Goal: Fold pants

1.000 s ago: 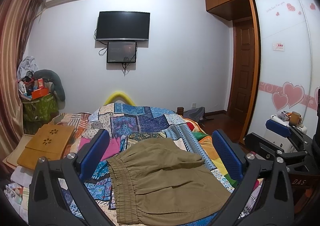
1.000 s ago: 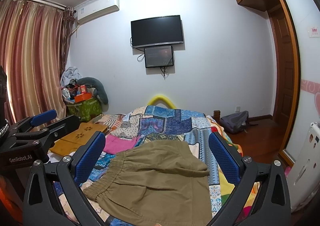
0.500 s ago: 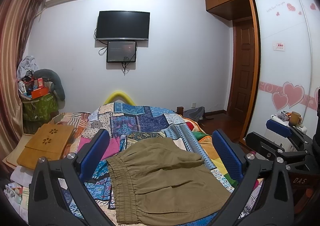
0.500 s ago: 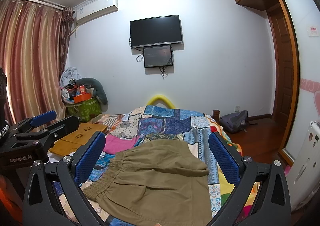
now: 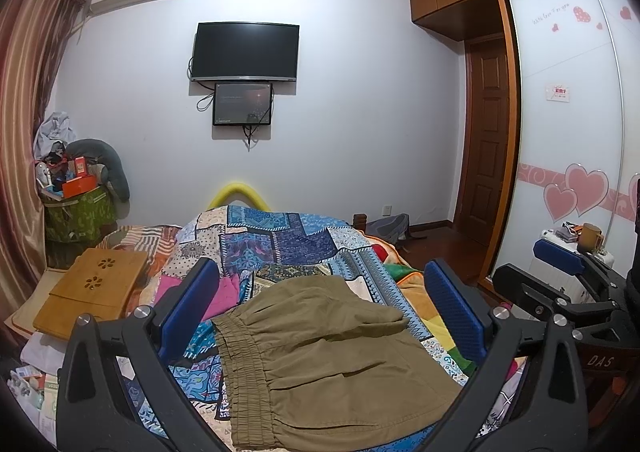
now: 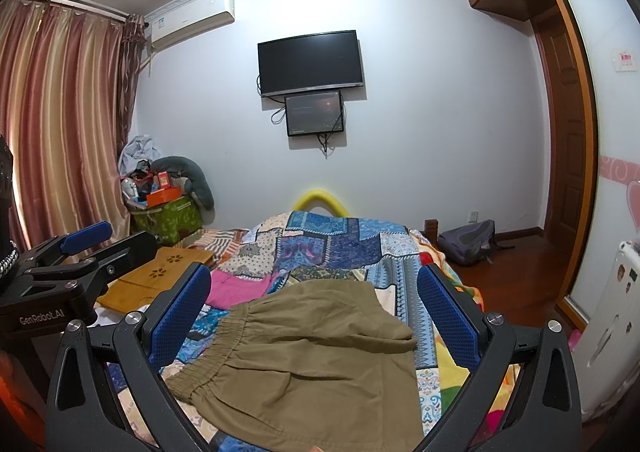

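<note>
Nearest in the left wrist view, the left gripper [image 5: 320, 308] fills the lower frame, its blue-padded fingers [image 5: 188, 308] spread wide and grasping nothing. Between them, low in the centre, lie the olive pants [image 5: 320, 356] on the patchwork quilt [image 5: 280, 240] of the bed, the elastic waistband at their left edge and one cloth layer lying over another. At the right edge of that frame sits the right gripper [image 5: 560, 264], seen from the side. In the right wrist view the right gripper [image 6: 314, 312] is likewise released, its jaws wide apart above the pants [image 6: 312, 360], which occupy the lower centre there; the left gripper [image 6: 80, 248] shows at the left edge. A pink cloth [image 6: 240, 286] lies on the quilt just beyond the waistband. Left of the bed rests a wooden lap tray [image 5: 92, 292]. Farther back, a green storage box [image 5: 76, 216] heaped with clutter stands by the curtain [image 6: 60, 124]. On the far wall, upper centre, hang a dark television [image 5: 246, 51] and a smaller screen [image 5: 243, 103] beneath it.
</note>
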The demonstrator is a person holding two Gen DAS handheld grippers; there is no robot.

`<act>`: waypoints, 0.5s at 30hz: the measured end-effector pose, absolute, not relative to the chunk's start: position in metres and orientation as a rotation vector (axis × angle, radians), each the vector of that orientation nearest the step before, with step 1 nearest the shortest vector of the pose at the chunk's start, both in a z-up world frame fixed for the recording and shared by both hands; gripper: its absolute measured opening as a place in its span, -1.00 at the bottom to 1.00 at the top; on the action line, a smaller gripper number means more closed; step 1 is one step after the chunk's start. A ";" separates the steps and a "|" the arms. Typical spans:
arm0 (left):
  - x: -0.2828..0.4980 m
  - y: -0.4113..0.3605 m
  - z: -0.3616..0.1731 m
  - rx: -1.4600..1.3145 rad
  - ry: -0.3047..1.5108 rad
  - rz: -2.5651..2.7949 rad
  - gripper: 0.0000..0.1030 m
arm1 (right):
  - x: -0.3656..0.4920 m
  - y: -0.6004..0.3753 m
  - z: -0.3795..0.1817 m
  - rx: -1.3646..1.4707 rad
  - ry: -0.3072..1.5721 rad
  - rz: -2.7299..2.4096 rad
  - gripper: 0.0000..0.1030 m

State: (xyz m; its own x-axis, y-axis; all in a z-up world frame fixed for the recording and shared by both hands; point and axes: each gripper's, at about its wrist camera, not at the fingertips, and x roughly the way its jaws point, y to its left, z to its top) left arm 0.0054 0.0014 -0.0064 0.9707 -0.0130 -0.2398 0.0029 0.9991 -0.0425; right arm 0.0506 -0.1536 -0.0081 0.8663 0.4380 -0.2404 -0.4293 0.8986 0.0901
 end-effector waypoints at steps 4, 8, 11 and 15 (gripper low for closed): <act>0.006 0.001 -0.006 -0.038 0.243 -0.009 1.00 | 0.050 -0.154 -0.008 0.034 0.260 0.454 0.99; 0.009 0.000 -0.006 -0.036 0.250 -0.010 1.00 | 0.051 -0.155 -0.009 0.036 0.262 0.453 0.99; 0.017 -0.002 -0.008 -0.035 0.267 -0.015 1.00 | 0.052 -0.155 -0.011 0.038 0.269 0.446 0.99; 0.035 0.004 -0.015 -0.040 0.306 -0.004 1.00 | 0.064 -0.159 -0.018 0.045 0.299 0.424 0.99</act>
